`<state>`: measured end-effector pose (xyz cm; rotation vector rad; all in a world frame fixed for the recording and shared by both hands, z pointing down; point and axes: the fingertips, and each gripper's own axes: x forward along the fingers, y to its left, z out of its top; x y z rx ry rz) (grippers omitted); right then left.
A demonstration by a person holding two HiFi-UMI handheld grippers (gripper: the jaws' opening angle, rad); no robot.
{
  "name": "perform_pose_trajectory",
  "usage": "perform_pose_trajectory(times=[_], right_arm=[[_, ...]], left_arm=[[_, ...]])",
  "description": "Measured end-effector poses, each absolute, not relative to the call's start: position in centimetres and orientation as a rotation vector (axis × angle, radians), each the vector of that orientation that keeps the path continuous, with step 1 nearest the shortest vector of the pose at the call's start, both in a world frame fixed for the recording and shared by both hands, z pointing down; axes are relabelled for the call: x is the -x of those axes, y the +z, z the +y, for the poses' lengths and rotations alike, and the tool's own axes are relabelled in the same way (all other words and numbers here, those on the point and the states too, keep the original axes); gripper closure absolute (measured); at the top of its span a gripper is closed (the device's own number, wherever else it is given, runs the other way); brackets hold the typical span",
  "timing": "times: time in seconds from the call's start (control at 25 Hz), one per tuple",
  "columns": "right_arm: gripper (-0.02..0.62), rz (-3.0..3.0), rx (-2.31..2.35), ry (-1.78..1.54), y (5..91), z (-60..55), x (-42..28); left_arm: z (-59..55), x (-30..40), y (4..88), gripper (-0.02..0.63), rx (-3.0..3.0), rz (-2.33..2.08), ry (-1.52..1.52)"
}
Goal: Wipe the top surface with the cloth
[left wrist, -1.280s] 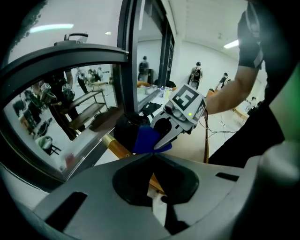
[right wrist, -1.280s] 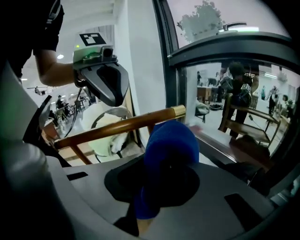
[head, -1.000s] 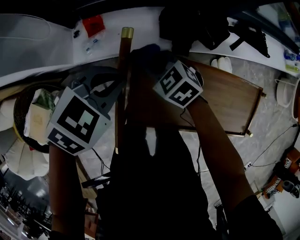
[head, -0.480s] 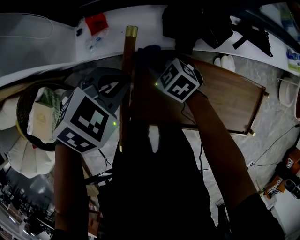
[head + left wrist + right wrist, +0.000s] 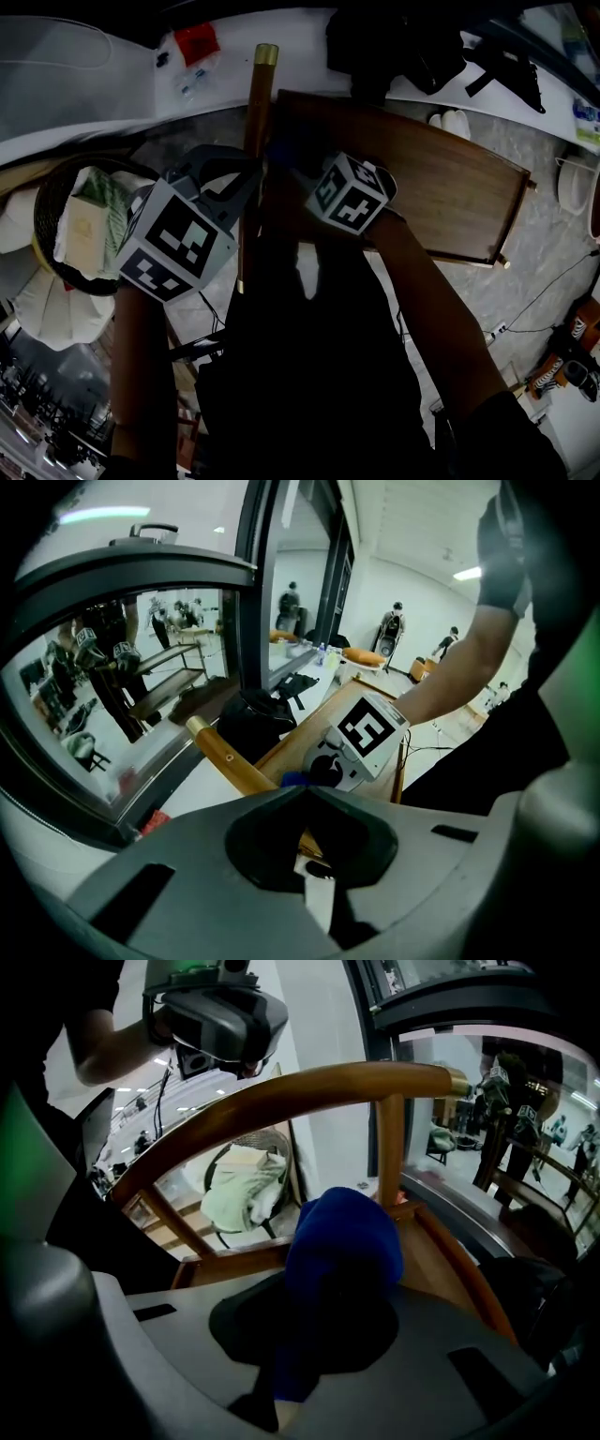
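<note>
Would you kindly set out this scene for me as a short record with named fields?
left gripper: shut around the wooden rail
right gripper: shut on the blue cloth
cloth position: over the left end of the wooden top, close to the rail
cloth contact with top: cannot tell
nearby: basket holding pale things, left of the rail
lighting: head view is dim
</note>
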<state>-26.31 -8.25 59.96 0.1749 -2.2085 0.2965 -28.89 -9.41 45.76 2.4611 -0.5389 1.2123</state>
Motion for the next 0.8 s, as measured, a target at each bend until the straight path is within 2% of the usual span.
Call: perform_pose_trajectory(times=[0.8], right_arm=[[0.526, -2.157, 0.068, 0.347, 61.0, 4.8, 27.2]], left_arm=[[-0.5, 29.7, 47.8, 0.598, -2.369, -0.471, 1.264]])
